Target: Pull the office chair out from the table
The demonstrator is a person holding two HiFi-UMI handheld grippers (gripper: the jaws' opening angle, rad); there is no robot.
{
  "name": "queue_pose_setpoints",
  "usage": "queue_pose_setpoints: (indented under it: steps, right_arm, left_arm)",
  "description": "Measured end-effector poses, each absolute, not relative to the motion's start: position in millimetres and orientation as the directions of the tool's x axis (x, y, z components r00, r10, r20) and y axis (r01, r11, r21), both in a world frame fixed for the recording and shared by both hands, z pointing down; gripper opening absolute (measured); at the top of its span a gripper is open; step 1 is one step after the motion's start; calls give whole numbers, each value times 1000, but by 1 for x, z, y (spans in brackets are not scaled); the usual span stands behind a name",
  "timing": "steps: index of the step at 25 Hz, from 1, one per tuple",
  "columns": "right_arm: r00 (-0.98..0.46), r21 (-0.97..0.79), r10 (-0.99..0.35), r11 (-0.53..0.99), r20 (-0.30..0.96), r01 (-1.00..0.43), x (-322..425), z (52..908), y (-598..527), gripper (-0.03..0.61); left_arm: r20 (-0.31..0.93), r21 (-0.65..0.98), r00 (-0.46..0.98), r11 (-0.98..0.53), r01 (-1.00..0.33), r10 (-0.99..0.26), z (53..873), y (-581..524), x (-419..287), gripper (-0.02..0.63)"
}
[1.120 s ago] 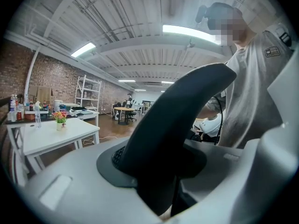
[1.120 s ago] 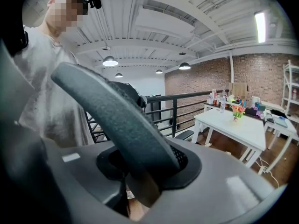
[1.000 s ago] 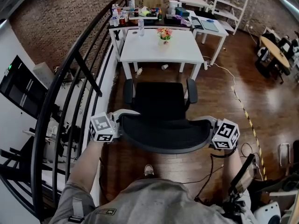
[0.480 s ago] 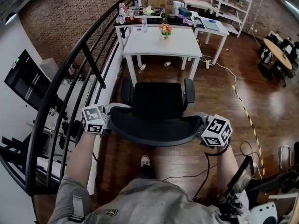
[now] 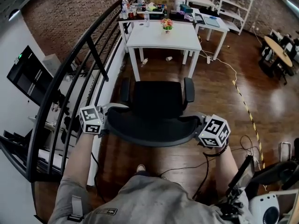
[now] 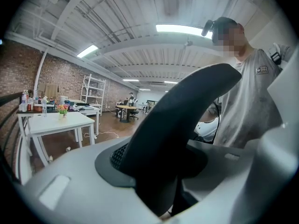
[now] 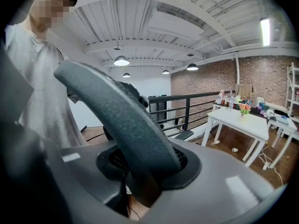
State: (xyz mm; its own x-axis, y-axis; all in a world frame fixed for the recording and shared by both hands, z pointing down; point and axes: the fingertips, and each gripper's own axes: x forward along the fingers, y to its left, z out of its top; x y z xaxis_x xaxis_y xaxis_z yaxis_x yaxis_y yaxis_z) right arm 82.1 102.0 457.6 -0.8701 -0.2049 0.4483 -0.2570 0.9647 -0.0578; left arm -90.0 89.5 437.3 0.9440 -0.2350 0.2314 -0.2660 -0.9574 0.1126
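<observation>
Gripping both backrest (image 5: 152,130) ends of the office chair (image 5: 157,99): right claw (image 5: 200,123) clamped, left claw (image 5: 111,119) opening around the rim (desk (image 5: 152,40) straight ahead, so pull toward the person).

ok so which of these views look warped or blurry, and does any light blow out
Head view: fisheye, the railing bows into a curve, otherwise sharp. Left gripper view: dark round vignette, the chair back looms close and soft, the ceiling light strip glares white. Right gripper view: same vignette, the chair back shows its grain, the white table behind stays clear.
</observation>
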Motion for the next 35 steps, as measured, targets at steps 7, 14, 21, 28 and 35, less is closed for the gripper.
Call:
queue_pose_setpoints:
  steps: [7,14,21,28,35]
  right_arm:
    - [-866,-52,-221,961,448,-272,78,456,132,150]
    - [-865,-48,-232,958,446,-282,74,455,127,155]
    - [-867,-11,-262,956,424,-294,74,453,124,180]
    - [-851,-52,-431,883,302,-466,106,449,121,278]
    - [-804,-150,-532,801,264,-579,147,468,152,284]
  left_arm:
    - [219,96,949,-963,-253,-227,440,117,-96,193]
    - [208,86,950,-963,-257,-234,439,113,-101,195]
    - [181,71,946,-956,-284,-267,433,114,-99,230]
    - [24,112,893,-887,-449,-449,431,125,-127,312]
    - [-39,118,765,-763,-636,-643,437,140,-162,347]
